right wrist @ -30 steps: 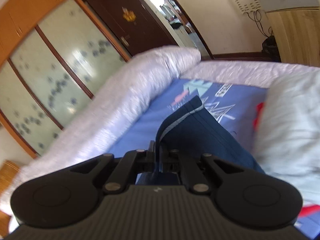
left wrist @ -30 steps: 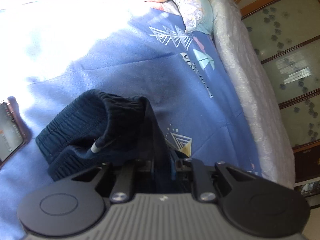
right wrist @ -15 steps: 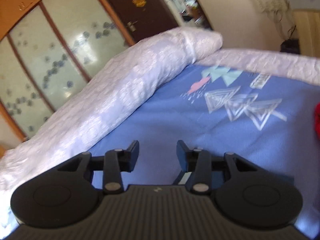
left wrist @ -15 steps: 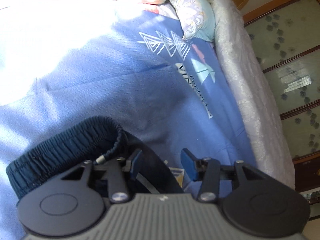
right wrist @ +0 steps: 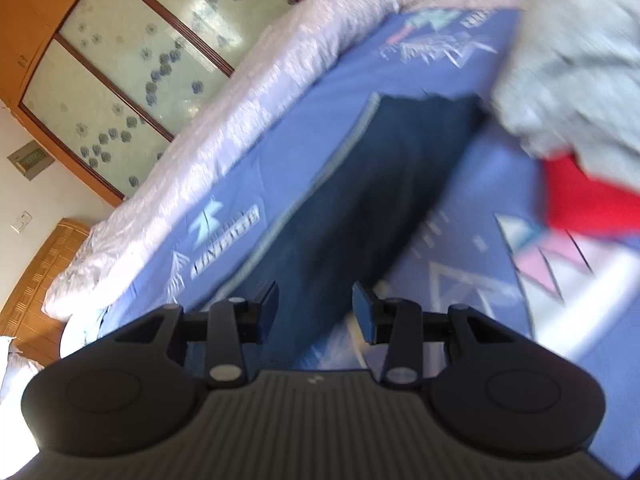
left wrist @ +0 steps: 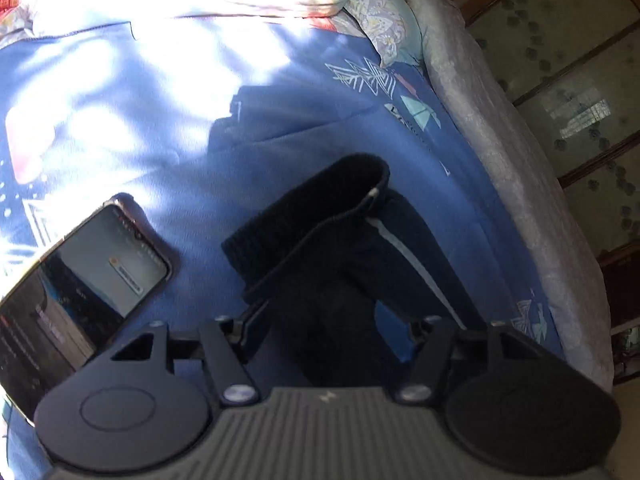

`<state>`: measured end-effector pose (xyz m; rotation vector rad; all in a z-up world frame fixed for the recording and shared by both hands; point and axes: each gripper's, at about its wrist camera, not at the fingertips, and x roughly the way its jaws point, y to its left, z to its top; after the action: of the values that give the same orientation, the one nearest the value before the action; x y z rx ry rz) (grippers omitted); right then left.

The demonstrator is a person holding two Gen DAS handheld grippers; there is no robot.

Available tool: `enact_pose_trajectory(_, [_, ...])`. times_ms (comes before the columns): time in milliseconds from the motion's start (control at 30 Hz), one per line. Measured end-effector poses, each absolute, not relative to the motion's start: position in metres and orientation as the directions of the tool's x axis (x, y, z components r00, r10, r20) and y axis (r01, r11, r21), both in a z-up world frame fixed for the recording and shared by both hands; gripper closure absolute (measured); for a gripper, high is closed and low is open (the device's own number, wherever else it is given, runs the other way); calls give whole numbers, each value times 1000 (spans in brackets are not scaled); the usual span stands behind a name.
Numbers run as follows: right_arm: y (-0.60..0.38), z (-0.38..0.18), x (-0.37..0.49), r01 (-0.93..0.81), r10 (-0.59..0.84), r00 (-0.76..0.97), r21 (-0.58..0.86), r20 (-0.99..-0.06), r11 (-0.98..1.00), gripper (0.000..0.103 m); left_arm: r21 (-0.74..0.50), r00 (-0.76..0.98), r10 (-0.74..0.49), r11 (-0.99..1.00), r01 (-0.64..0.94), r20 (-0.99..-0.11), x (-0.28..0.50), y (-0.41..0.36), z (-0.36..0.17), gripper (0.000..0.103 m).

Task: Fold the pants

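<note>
Dark navy pants (left wrist: 340, 248) with a pale side stripe lie on the blue bedsheet (left wrist: 160, 152). Their elastic waistband stands up as a loop in the left wrist view. My left gripper (left wrist: 334, 326) is open, raised just above the fabric near the waist. In the right wrist view the pant leg (right wrist: 360, 208) stretches away across the sheet toward its hem. My right gripper (right wrist: 316, 312) is open and empty above the near part of the leg. That view is blurred.
A phone (left wrist: 80, 280) with a lit screen lies on the sheet left of the waistband. Pillows (left wrist: 384, 24) sit at the head of the bed. A grey and red bundle (right wrist: 580, 100) lies right of the leg. A quilted bed edge (right wrist: 240, 112) borders a glass-panelled wardrobe (right wrist: 132, 64).
Both grippers were shut on the pants a second ago. They opened, let the fabric drop onto the sheet, and have pulled back above it.
</note>
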<state>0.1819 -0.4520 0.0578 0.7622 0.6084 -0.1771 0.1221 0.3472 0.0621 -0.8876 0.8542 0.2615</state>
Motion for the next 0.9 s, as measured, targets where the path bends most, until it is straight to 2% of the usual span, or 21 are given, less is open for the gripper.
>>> enact_pose_trajectory(100, [-466,49,182,438,16,800,603,-600,667,58,-578,611,-198,627,-522,-766,129,325,32,25])
enact_pose_trajectory(200, [-487,46,190,475,-28,808,623,-589,621,58,-573,587,-200,595,-563,-784,144,317,9,23])
enact_pose_trajectory(233, [-494,46,197,487,-40,803,616,-594,620,58,-577,591,-193,582,-574,-783,148,317,5,21])
enact_pose_trajectory(267, [-499,45,205,499,-54,795,601,-604,625,58,-586,609,-180,572,-574,-773,152,316,5,14])
enact_pose_trajectory(333, [-510,41,223,523,-84,778,569,-622,635,57,-595,626,-167,563,-573,-762,162,314,6,13])
enact_pose_trajectory(400, [-520,33,243,538,-87,772,573,-630,618,57,-587,623,-156,564,-581,-766,172,311,5,23])
enact_pose_trajectory(433, [-524,27,255,542,-80,770,583,-633,605,58,-560,607,-137,581,-591,-783,179,309,5,40])
enact_pose_trajectory(467, [-527,23,265,550,-85,768,585,-635,596,58,-525,586,-113,598,-605,-803,184,307,4,52])
enact_pose_trajectory(500, [-530,20,272,554,-102,772,586,-627,591,58,-504,571,-97,604,-617,-815,189,306,4,53])
enact_pose_trajectory(567, [-532,17,288,561,-136,779,583,-612,587,59,-495,556,-95,594,-634,-825,193,310,6,77])
enact_pose_trajectory(633, [-534,19,296,583,-174,767,559,-617,589,86,-539,556,-146,534,-651,-818,194,324,6,84])
enact_pose_trajectory(667, [-535,22,299,601,-186,748,529,-637,599,92,-558,561,-165,505,-659,-812,193,330,7,87])
enact_pose_trajectory(733, [-529,32,300,605,-216,744,501,-632,618,93,-584,580,-183,494,-645,-794,189,339,21,89])
enact_pose_trajectory(900, [-502,91,258,508,-254,810,413,-529,756,93,-577,607,-171,582,-573,-776,177,342,71,90])
